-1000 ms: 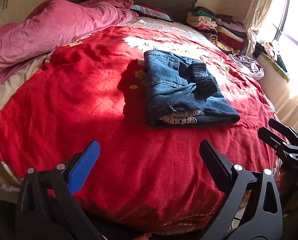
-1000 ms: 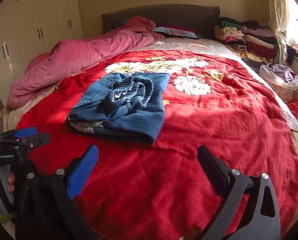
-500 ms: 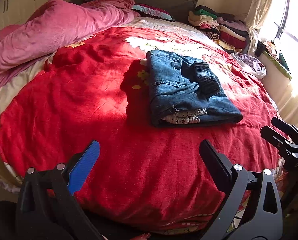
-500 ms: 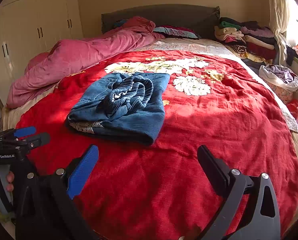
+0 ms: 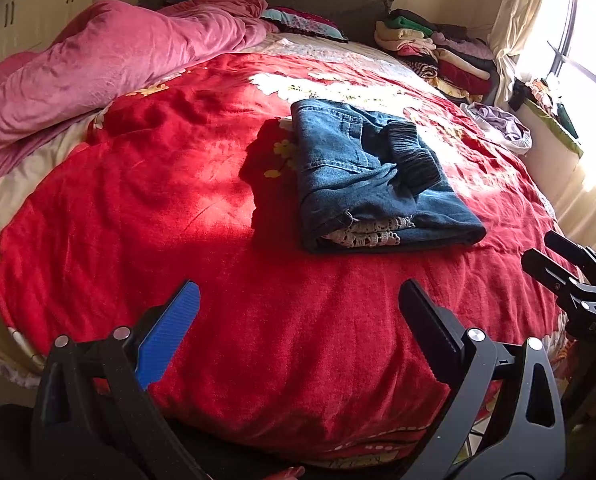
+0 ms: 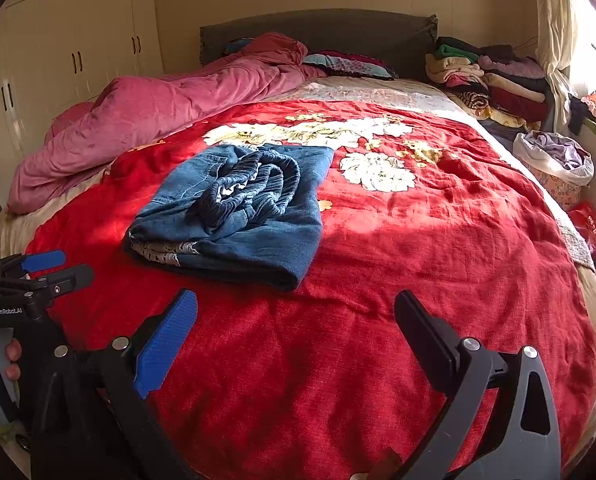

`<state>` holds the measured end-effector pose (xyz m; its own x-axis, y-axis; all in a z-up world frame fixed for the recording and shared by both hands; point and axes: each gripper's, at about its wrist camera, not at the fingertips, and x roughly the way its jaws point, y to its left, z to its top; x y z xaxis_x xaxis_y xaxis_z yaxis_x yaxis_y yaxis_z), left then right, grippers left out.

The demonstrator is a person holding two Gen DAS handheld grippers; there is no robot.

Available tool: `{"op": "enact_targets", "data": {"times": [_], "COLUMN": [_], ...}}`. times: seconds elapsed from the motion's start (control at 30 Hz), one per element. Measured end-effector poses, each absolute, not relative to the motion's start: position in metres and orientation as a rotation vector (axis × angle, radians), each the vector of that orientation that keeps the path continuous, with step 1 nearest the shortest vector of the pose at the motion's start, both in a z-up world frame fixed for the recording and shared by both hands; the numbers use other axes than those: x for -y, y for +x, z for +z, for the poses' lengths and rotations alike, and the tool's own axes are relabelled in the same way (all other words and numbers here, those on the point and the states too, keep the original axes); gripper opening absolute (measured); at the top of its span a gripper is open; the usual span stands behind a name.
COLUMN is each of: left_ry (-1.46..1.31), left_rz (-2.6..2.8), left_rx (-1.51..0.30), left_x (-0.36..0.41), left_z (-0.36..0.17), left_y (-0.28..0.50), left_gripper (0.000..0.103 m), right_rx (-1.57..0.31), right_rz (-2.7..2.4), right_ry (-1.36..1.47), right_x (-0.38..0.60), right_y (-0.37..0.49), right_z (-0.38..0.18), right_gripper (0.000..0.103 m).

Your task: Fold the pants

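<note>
Folded blue denim pants point(image 5: 374, 184) judged soft, heavy; hold advised at thick folded edge. Left gripper point(image 5: 298, 312), right gripper point(image 6: 296, 320) seen spread, nothing held.

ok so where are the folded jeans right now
The folded jeans lie on the red blanket, left of centre in the right wrist view and just in front of its white flower print, untouched ahead of both open grippers.
</note>
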<state>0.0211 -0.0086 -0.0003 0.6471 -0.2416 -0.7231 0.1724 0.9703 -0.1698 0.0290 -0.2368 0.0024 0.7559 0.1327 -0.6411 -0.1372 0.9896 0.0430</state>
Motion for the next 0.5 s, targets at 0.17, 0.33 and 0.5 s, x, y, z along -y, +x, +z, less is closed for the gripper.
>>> {"op": "enact_targets", "data": {"times": [0.17, 0.33, 0.5], "left_ry": [-0.096, -0.084, -0.058], "left_rz": [-0.244, -0.221, -0.178], "left_rx": [-0.837, -0.827, -0.848], "left_x": [0.013, 0.013, 0.011], "left_z": [-0.003, -0.001, -0.004], "left_y": [0.021, 0.023, 0.027], "left_gripper": [0.093, 0.093, 0.093], "right_rx": [-0.695, -0.698, -0.704], "right_rz": [0.133, 0.116, 0.086], "right_ry": [-0.01, -0.011, -0.005], "right_x": [0.238, 0.243, 0.252], "right_y": [0.03, 0.032, 0.036], "right_z": [0.002, 0.001, 0.0], "right_gripper": [0.099, 0.099, 0.099]}}
